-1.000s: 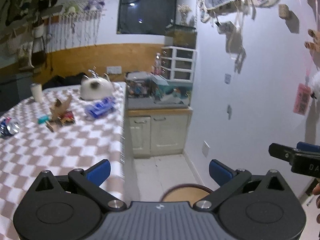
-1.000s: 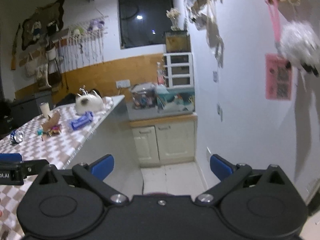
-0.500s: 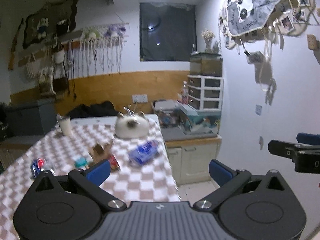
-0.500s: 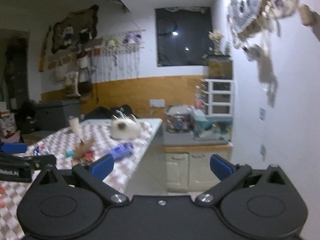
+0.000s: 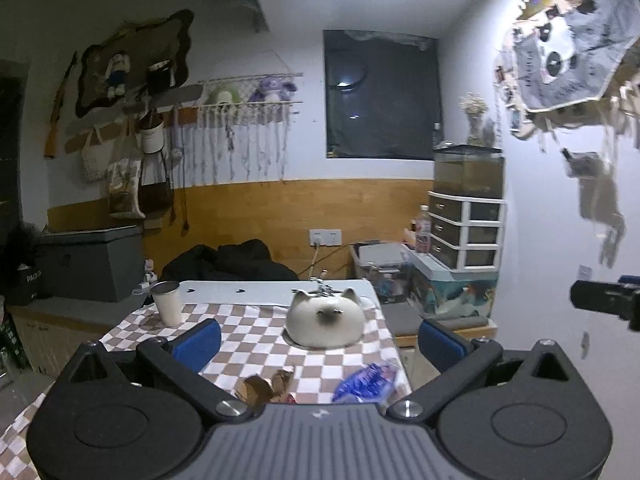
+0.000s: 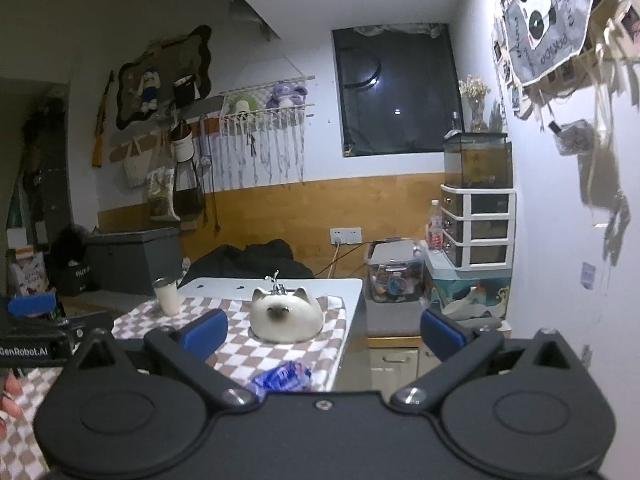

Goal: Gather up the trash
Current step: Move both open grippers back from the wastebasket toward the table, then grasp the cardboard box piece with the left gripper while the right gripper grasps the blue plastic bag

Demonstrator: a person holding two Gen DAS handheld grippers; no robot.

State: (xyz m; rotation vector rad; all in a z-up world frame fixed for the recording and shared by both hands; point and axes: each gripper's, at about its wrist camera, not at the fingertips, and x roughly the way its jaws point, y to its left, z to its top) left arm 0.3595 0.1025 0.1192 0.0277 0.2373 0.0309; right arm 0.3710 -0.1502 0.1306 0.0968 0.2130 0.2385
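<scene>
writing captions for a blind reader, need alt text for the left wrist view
The open left tool hovers empty over a checkered table with a crumpled blue wrapper and torn brown cardboard just ahead. Beyond them sit a white cat-shaped ceramic and a cup; the right tool pokes in at the right edge.

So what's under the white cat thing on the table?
The cat-shaped ceramic holder sits on a brown-and-white checkered tablecloth, which covers the white table. Whatever lies directly beneath its base is hidden.

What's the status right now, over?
Left gripper open, empty. Right gripper open, empty. Blue wrapper and torn cardboard lie untouched on checkered table. Nothing blocking.
</scene>
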